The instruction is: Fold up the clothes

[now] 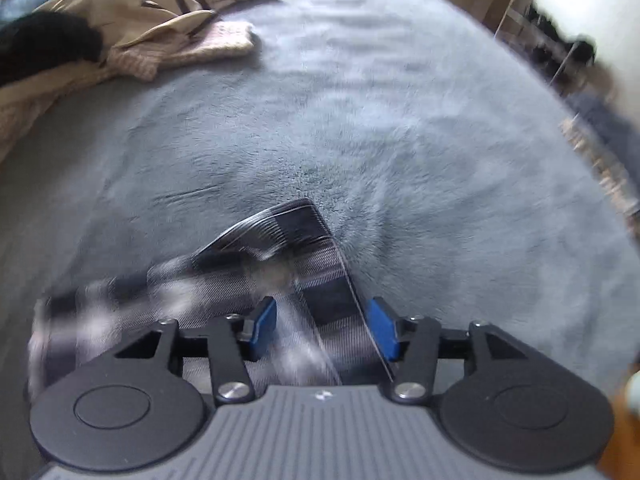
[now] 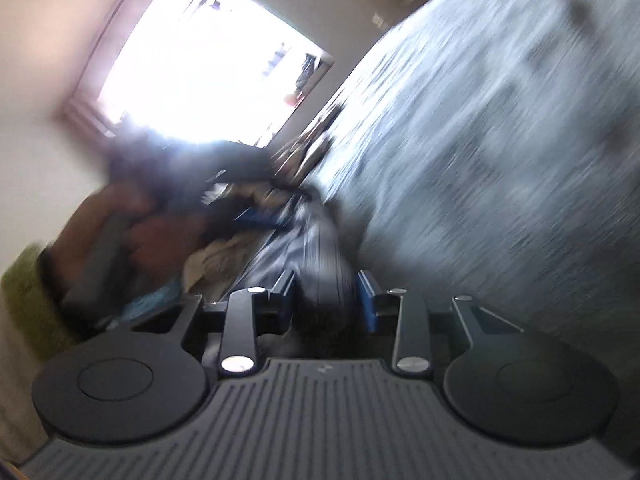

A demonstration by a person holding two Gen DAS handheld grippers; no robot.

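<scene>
Plaid shirt [image 1: 280, 264] lies near, on grey blanket [image 1: 400, 120]. Left gripper [image 1: 324, 330] gapes wide, cloth between pads, w/o a pinch. Right gripper [image 2: 326, 294] bunches shirt, grip uncertain thru blur. Risk: fabric slips mid-swing, fold collapses.

Blanket [image 1: 400, 120]: plush grey-blue fleece, soft nap, matt. Plaid shirt [image 1: 280, 264]: woven cloth, fine twill lines. Sweater [image 1: 192, 48]: pale pink knit, nubbly. Left gripper [image 1: 324, 326]: matt black plastic arms, shiny metal rivets, smooth blue pads [image 1: 382, 332], ribbed grey body. Right gripper [image 2: 326, 300]: same finish.
</scene>
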